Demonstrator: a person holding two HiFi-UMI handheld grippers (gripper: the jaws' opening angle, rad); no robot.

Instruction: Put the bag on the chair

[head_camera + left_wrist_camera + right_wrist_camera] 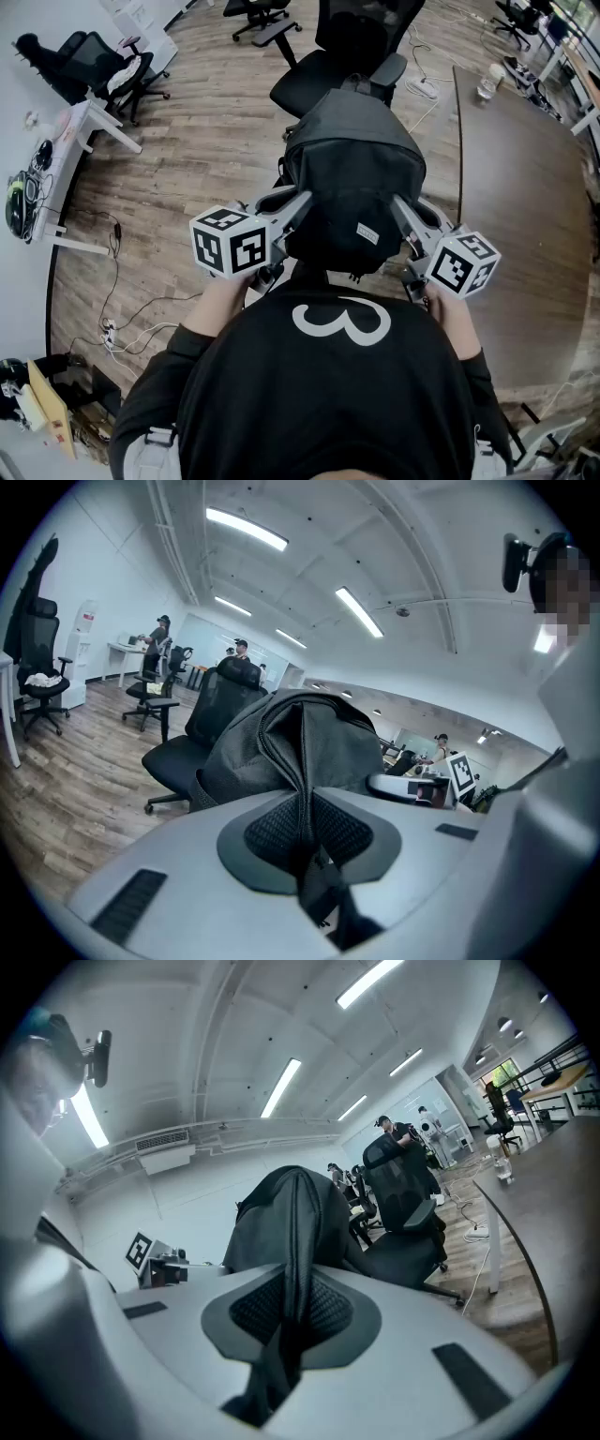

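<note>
Between the two grippers, at chest height in front of the person, a black backpack is carried in the air.

1. Left gripper: the jaws are closed onto a fold of the backpack's fabric on its left side. The left gripper view shows the ribbed pads pressed against that fold from both sides.
2. Right gripper: the jaws are likewise clamped on a fold of fabric on the backpack's right side. The right gripper view shows the dark material drawn tight between the pads.
3. Both grippers point slightly downward and forward, one at each flank of the backpack.

Backpack position: it hangs between the two clamps with its top end away from the person. A black office chair stands directly beyond it on the wooden floor. From the head view, the backpack's far end overlaps the front edge of the chair's seat; whether it touches the seat cannot be determined.

Surroundings: a brown table lies to the right, with a bottle at its far end. A white desk stands to the left, and cables trail across the floor near it.
</note>
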